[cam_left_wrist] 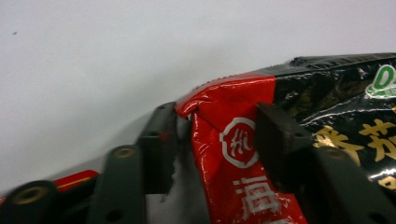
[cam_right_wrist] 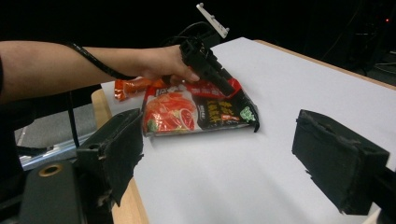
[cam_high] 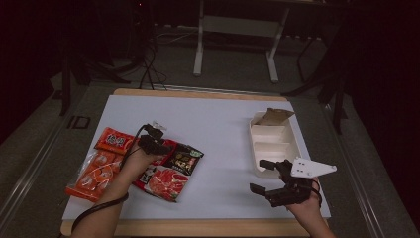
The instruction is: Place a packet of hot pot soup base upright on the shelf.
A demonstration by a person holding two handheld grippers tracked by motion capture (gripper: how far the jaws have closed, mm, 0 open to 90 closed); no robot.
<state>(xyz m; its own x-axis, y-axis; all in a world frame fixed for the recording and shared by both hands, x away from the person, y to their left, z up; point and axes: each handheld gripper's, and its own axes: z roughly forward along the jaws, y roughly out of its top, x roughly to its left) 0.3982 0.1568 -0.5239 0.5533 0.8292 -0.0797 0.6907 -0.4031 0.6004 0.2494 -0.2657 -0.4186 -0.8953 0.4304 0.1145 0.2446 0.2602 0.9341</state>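
Note:
A red and black snack packet (cam_high: 168,171) lies on the white table at the left. My left gripper (cam_high: 157,145) comes down on its far edge. In the left gripper view the packet's red corner (cam_left_wrist: 243,93) sits creased between the jaws of the left gripper (cam_left_wrist: 217,135). One pad touches the corner's edge and a gap shows lower down, so the jaws stand open around it. The right gripper view shows the same packet (cam_right_wrist: 187,112) under the left gripper (cam_right_wrist: 226,86). My right gripper (cam_high: 261,176) hovers open near the front right with nothing between its fingers, as its own view (cam_right_wrist: 224,154) confirms.
Two orange packets (cam_high: 96,168) (cam_high: 115,140) lie left of the held one, partly under the forearm. A white compartment tray (cam_high: 292,144) stands at the right, with a brown paper piece (cam_high: 274,116) at its far end. The table's wooden front edge (cam_high: 198,228) is close.

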